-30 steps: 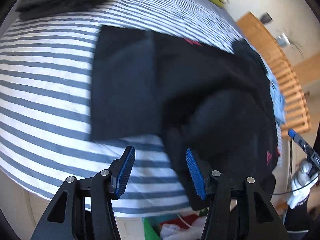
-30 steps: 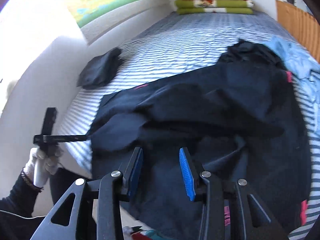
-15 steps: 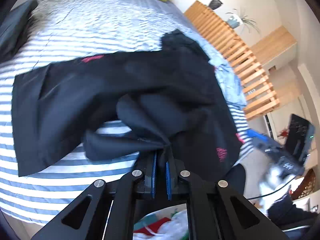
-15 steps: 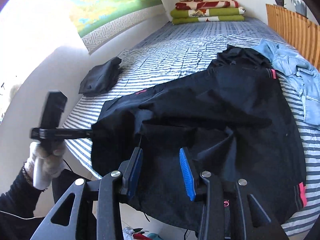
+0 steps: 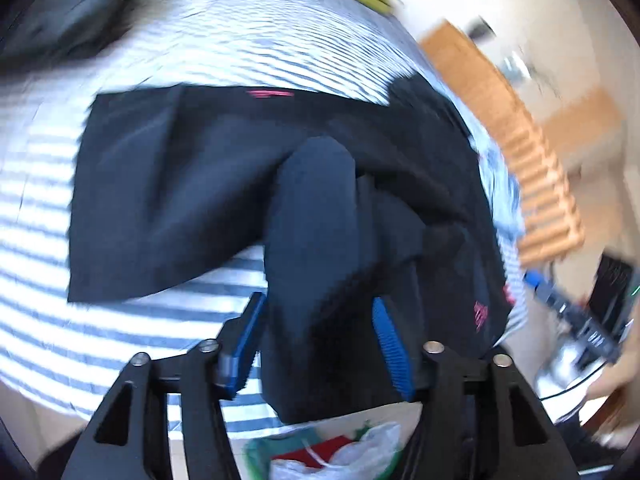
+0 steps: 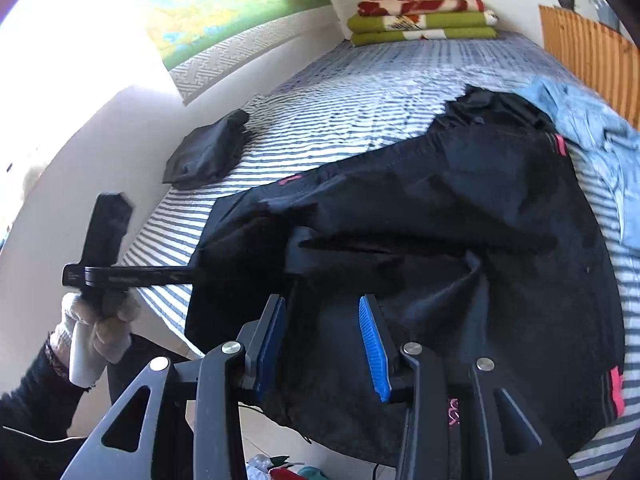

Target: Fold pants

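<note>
I see the pants [image 6: 460, 220] sprawled and rumpled across the striped bed [image 6: 360, 92], no fold finished; squaring and folding remain, I judge. My left gripper [image 5: 316, 340] has just been opening, a leg between its spread jaws, unpinched. My right gripper [image 6: 324, 340] is spread over cloth. Blankets [image 6: 424, 18] lie by the wall.

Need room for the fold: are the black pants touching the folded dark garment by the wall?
Apart. The right wrist view shows striped sheet between the black pants and the folded dark garment.
</note>
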A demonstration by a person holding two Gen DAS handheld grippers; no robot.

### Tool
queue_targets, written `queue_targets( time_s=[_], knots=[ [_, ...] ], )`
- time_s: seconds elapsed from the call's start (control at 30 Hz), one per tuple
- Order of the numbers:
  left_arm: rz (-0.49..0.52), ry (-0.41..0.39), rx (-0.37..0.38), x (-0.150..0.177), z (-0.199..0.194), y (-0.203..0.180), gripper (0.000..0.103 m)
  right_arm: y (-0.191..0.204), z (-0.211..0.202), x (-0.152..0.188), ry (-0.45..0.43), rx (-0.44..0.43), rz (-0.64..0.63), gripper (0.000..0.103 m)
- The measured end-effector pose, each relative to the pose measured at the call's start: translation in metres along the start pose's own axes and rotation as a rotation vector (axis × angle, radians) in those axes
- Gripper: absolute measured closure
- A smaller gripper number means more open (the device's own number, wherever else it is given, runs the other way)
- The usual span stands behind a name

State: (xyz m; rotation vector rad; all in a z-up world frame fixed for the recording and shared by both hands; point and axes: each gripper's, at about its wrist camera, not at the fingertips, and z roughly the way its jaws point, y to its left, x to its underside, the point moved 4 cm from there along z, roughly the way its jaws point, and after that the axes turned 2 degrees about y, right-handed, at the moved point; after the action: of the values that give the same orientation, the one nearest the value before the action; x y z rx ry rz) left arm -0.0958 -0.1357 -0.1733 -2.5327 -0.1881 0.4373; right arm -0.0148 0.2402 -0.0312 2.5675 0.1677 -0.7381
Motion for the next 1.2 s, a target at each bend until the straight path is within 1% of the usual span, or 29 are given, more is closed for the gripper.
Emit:
queue_targets(
  time_s=[0.03, 0.07, 0.13, 0.17, 0.2, 0.23, 0.27, 0.3, 0.37, 0.4, 0.43, 0.47, 0.5, 0.53, 0.57, 0.6, 0.63, 0.67, 0.7, 0.8, 0.87, 0.93, 0.97, 1.03, 1.07, 1.1, 1.13, 1.2],
  knots=[
    [-0.02, 0.008, 0.007, 0.001, 0.001, 0.009, 0.042, -0.003, 0.002, 0.0, 0.005, -0.003, 0.016, 0.068],
    [-0.011, 0.025, -0.011, 0.0, 0.007, 0.014, 0.042, -0.007, 0.004, 0.0, 0.007, 0.002, 0.031, 0.068],
    [0.004, 0.034, -0.084, -0.003, 0.019, 0.02, 0.044, -0.01, 0.008, 0.0, 0.011, 0.012, 0.047, 0.068],
    [0.002, 0.051, -0.092, -0.003, 0.026, 0.021, 0.046, -0.01, 0.01, 0.001, 0.012, 0.015, 0.045, 0.068],
    [0.01, 0.081, -0.086, -0.002, 0.037, 0.017, 0.076, -0.01, 0.011, 0.001, 0.015, 0.024, 0.041, 0.068],
    [0.022, 0.102, -0.099, -0.002, 0.041, 0.009, 0.096, -0.01, 0.013, 0.002, 0.019, 0.035, 0.038, 0.068],
    [0.049, 0.112, -0.135, 0.002, 0.045, -0.001, 0.096, -0.01, 0.013, 0.002, 0.022, 0.042, 0.034, 0.068],
    [0.074, 0.092, -0.169, 0.002, 0.042, -0.009, 0.097, -0.011, 0.013, 0.002, 0.023, 0.049, 0.031, 0.068],
    [0.072, 0.065, -0.162, 0.004, 0.025, -0.017, 0.098, -0.015, 0.01, 0.001, 0.015, 0.064, 0.034, 0.068],
    [0.062, 0.046, -0.178, 0.008, 0.009, -0.019, 0.098, -0.018, 0.008, 0.0, 0.011, 0.067, 0.037, 0.068],
    [0.065, 0.03, -0.207, 0.014, -0.009, -0.019, 0.097, -0.021, 0.007, -0.001, 0.009, 0.07, 0.042, 0.068],
    [0.072, 0.027, -0.222, 0.019, -0.021, -0.02, 0.093, -0.023, 0.007, -0.002, 0.008, 0.071, 0.043, 0.068],
    [0.08, 0.026, -0.235, 0.026, -0.037, -0.02, 0.083, -0.025, 0.008, -0.004, 0.008, 0.073, 0.042, 0.068],
    [0.086, 0.029, -0.252, 0.031, -0.047, -0.02, 0.057, -0.027, 0.01, -0.005, 0.011, 0.076, 0.039, 0.068],
    [0.101, 0.02, -0.29, 0.036, -0.058, -0.016, 0.045, -0.029, 0.013, -0.006, 0.016, 0.08, 0.038, 0.068],
    [0.116, -0.024, -0.37, 0.038, -0.071, -0.008, 0.033, -0.03, 0.015, -0.008, 0.021, 0.081, 0.038, 0.068],
    [0.13, -0.055, -0.435, 0.04, -0.083, -0.001, 0.033, -0.031, 0.02, -0.009, 0.027, 0.079, 0.042, 0.068],
    [0.136, -0.055, -0.484, 0.036, -0.086, 0.012, 0.033, -0.031, 0.022, -0.009, 0.031, 0.076, 0.043, 0.068],
    [0.112, -0.055, -0.509, 0.032, -0.089, 0.024, 0.033, -0.031, 0.024, -0.011, 0.036, 0.074, 0.042, 0.068],
    [0.019, -0.074, -0.515, 0.007, -0.09, 0.057, 0.034, -0.029, 0.024, -0.016, 0.033, 0.076, 0.02, 0.068],
    [-0.014, -0.068, -0.488, -0.023, -0.075, 0.068, 0.034, -0.031, 0.017, -0.026, 0.015, 0.084, 0.007, 0.068],
    [-0.045, -0.092, -0.496, -0.054, -0.066, 0.081, 0.034, -0.041, 0.006, -0.042, -0.011, 0.108, 0.009, 0.066],
    [-0.046, -0.097, -0.516, -0.068, -0.059, 0.086, 0.034, -0.05, 0.0, -0.053, -0.03, 0.12, 0.019, 0.064],
    [-0.047, -0.08, -0.553, -0.097, -0.046, 0.105, 0.033, -0.072, -0.011, -0.075, -0.061, 0.149, 0.041, 0.056],
    [-0.059, -0.071, -0.539, -0.109, -0.037, 0.113, 0.033, -0.086, -0.015, -0.087, -0.071, 0.171, 0.061, 0.054],
    [-0.082, -0.052, -0.499, -0.124, -0.028, 0.123, 0.033, -0.101, -0.019, -0.099, -0.08, 0.191, 0.081, 0.053],
    [-0.104, -0.039, -0.479, -0.135, -0.02, 0.129, 0.033, -0.114, -0.021, -0.111, -0.088, 0.208, 0.094, 0.052],
    [-0.122, -0.023, -0.482, -0.152, -0.004, 0.143, 0.033, -0.143, -0.019, -0.135, -0.094, 0.26, 0.112, 0.05]
  ],
)
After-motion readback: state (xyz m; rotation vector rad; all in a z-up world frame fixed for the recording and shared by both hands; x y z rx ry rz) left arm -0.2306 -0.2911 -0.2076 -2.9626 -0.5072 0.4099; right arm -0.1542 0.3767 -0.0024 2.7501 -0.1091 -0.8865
